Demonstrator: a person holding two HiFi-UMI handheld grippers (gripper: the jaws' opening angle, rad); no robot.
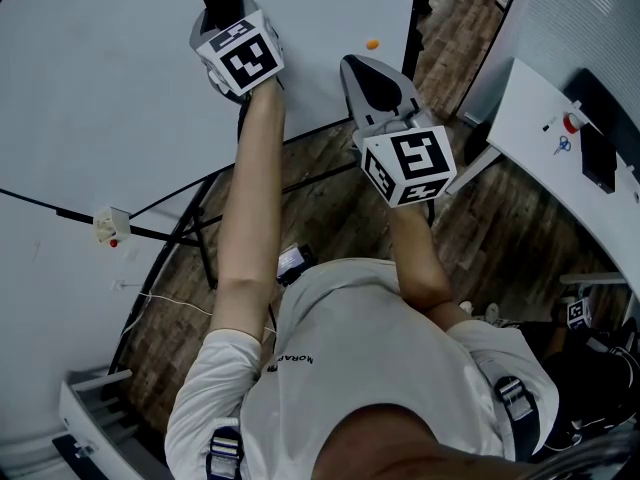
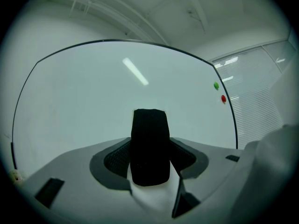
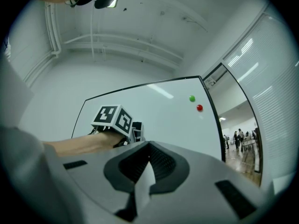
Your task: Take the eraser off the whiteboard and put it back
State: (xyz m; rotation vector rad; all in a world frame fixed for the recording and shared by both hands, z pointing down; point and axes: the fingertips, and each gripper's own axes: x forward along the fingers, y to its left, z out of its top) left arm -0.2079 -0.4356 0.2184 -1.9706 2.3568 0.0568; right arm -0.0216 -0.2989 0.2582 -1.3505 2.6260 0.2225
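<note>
The left tongs (image 1: 226, 16) are clamped on the black eraser (image 2: 149, 146), held up at the whiteboard (image 2: 84, 111). The right tongs (image 3: 148, 162) are together, empty, just beside the left arm.

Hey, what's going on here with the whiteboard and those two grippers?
A person stands at a whiteboard with a gripper in each hand. The left gripper is clamped on the black eraser and holds it out toward the board; whether the eraser touches the surface can't be told. The right gripper is shut and empty, held back beside the left arm.
</note>
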